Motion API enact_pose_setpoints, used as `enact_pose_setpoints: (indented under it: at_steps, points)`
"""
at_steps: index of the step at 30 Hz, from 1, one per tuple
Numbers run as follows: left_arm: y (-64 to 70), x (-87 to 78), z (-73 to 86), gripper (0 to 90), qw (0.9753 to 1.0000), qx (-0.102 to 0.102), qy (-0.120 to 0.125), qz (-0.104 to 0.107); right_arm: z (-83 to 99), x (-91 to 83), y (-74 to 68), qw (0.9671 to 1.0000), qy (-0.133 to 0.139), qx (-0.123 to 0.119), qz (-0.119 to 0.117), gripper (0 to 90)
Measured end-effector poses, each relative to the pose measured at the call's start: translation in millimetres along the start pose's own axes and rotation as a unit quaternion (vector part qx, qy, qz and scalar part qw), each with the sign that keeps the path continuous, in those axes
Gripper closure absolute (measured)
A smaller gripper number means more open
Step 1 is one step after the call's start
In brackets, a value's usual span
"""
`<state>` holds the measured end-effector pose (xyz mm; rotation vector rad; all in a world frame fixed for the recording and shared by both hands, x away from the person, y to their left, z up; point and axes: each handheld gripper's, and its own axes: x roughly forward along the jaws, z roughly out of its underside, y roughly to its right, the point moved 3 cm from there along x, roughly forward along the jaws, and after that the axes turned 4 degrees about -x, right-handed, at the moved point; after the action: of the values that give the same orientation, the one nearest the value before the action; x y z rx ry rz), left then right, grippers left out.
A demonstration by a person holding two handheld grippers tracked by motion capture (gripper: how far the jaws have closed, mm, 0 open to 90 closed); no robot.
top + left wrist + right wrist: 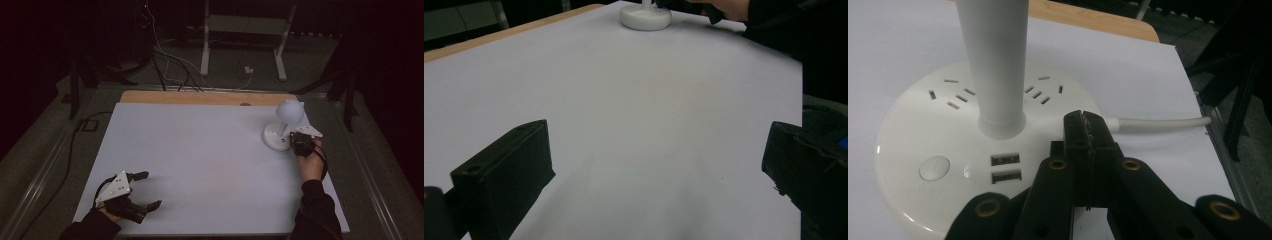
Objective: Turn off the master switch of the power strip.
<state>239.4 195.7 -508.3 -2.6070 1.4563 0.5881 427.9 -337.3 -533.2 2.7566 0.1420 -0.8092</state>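
Right tongs (1087, 131) pressed together over lamp base (948, 150).
Lamp at worktop (200, 150) far right edge; round button (934, 167) lies left of tips. Left tongs (145, 190) spread, idle, near-left corner.

Only obstacle on the surface (200, 150) is the white lamp (282, 127): round base w/ upright stem & globe head on top, near the far right corner. Right hand-held gripper (295, 137) sits just beside the base's right side, jaws pressed together over its rim next to the USB ports (1006, 168), and the lamp's white cord (1158, 122) runs off the base toward the right edge, so that side is tight. Left of the lamp & toward the near edge it's all bare sheet, wide room to pass; left hand-held gripper (145, 190) rests well apart from the lamp at the near left corner, jaws spread.
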Motion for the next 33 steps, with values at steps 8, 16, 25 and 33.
enact_pose_setpoints:
  at_steps: [8,16,25,33]
  points:
    - [-1.8,-0.9,-0.4,0.4,1.0,-0.004,0.004,-0.004,1.2,-5.0,13.4,0.9978,0.04,0.049,-0.02,81.9]
    - [-1.5,-0.4,-0.3,0.4,1.0,-0.001,0.001,-0.004,-9.1,-18.2,17.6,0.9971,0.055,0.048,-0.019,76.6]
    - [-1.3,-1.8,-1.1,0.4,1.0,-0.002,0.006,-0.003,-16.7,-27.6,21.5,0.9952,0.084,0.047,-0.016,36.6]
    - [-1.3,-2.0,-1.1,0.4,1.0,-0.002,0.006,-0.002,-19.3,-30.8,21.6,0.9951,0.066,0.069,-0.025,0.0]
